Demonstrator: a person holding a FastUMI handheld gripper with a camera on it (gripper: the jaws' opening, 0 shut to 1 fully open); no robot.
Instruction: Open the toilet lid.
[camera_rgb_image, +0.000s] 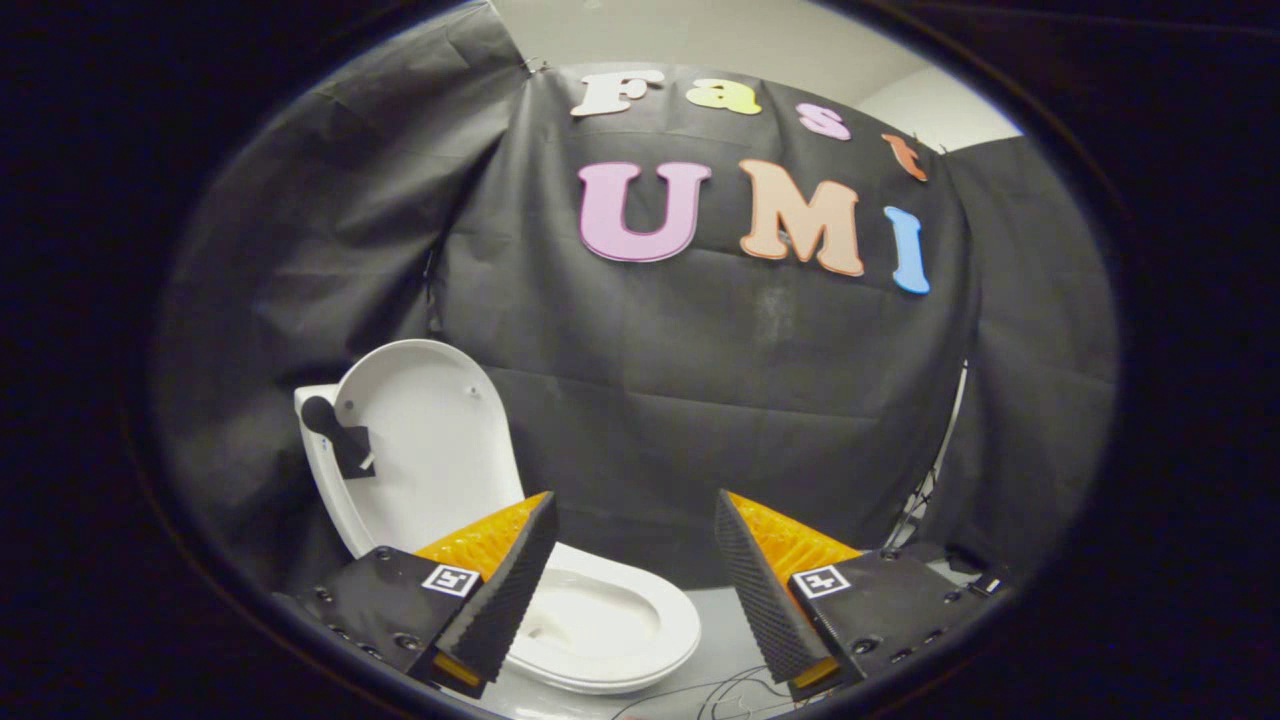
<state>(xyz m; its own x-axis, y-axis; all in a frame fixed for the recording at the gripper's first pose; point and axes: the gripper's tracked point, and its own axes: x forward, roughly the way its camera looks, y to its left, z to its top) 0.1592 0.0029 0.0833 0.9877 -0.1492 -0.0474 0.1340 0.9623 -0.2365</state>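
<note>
Toilet lid (425, 440) stands raised — long axis upright; fingers (520, 580) spread apart — gripping nothing.

**Where things sit by the fingers**

The gripper (635, 580) has its two fingers wide apart, with nothing between them. The toilet (600, 625) sits on the floor (715, 660), just past the left finger and partly hidden behind it. The toilet lid (430, 450) stands up at the back of the toilet, beyond the left finger. The cloth wall (700, 400) hangs behind the toilet. Some thin cables (735, 695) lie on the floor between the fingers.
</note>
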